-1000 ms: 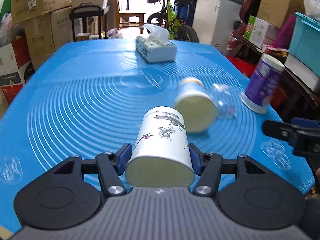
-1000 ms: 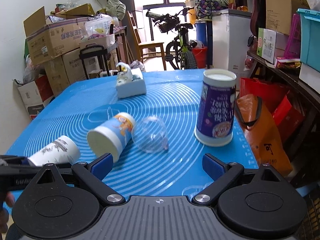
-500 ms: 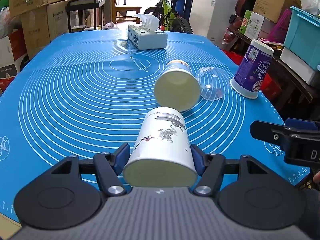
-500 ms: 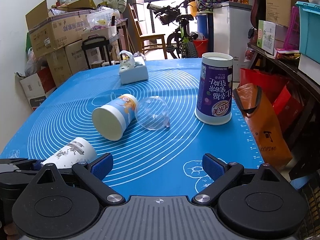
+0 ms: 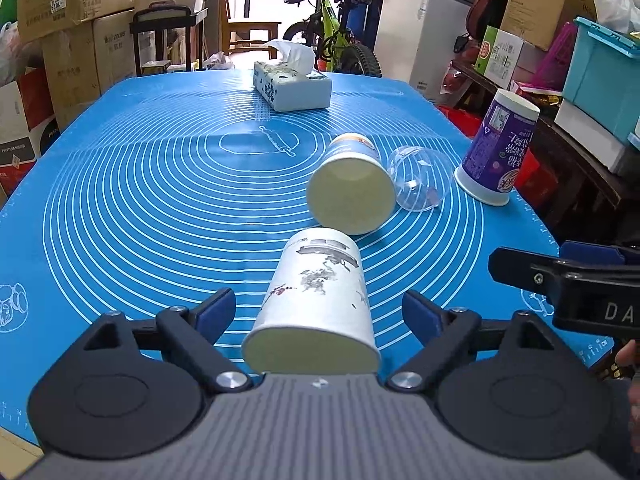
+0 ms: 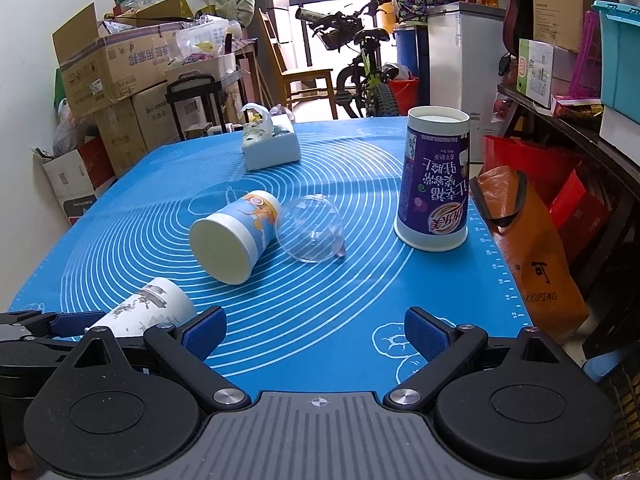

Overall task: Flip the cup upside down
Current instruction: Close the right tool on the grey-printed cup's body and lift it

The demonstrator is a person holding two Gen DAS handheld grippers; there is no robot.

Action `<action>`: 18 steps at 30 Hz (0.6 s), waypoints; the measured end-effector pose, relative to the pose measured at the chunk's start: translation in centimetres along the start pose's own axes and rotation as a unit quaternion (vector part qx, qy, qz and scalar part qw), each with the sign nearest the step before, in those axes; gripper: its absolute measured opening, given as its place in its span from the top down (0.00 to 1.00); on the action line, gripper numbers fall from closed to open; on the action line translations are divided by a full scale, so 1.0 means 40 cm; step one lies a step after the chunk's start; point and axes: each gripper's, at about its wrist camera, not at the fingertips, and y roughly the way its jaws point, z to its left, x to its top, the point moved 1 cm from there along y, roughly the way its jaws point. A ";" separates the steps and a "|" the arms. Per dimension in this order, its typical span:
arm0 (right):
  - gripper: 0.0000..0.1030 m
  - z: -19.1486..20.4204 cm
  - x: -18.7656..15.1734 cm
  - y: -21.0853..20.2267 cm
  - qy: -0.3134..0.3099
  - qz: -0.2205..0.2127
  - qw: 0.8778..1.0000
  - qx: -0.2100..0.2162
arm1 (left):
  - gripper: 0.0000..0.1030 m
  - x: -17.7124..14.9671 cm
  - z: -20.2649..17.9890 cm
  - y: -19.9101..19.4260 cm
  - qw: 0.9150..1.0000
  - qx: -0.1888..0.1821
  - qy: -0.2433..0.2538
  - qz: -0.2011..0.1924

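A white paper cup with ink drawings (image 5: 316,300) lies on its side on the blue mat, its open mouth toward the left wrist camera. My left gripper (image 5: 318,312) is open, its blue pads apart from the cup on both sides. The cup also shows in the right wrist view (image 6: 146,306), at the lower left. My right gripper (image 6: 316,330) is open and empty above the mat's near edge. A blue-and-white cup (image 5: 352,188) lies on its side beyond the white one. A purple cup (image 6: 434,180) stands upside down at the right.
A clear plastic dome lid (image 6: 310,228) lies beside the blue-and-white cup. A tissue box (image 5: 292,86) stands at the far side of the blue mat (image 5: 140,200). An orange bag (image 6: 528,248) hangs off the right edge. Boxes and a bicycle stand around the table.
My left gripper has opened and let go of the white cup, which now lies on the mat between the pads. The right gripper stayed open and shifted slightly.
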 end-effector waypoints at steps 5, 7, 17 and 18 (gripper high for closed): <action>0.07 0.005 0.011 -0.015 0.006 -0.002 1.000 0.012 | 0.13 0.013 0.005 -0.030 1.000 -0.003 -0.003 -0.014; 0.07 0.007 0.020 -0.019 0.012 0.000 1.000 0.020 | 0.13 0.020 0.014 -0.046 1.000 -0.006 -0.010 -0.021; 0.09 0.092 0.078 0.019 0.013 0.038 0.997 0.060 | 0.09 0.053 0.131 -0.082 0.994 0.071 -0.055 -0.067; 0.11 0.106 0.086 0.033 0.013 0.048 0.997 0.063 | 0.09 0.053 0.149 -0.078 0.993 0.078 -0.062 -0.066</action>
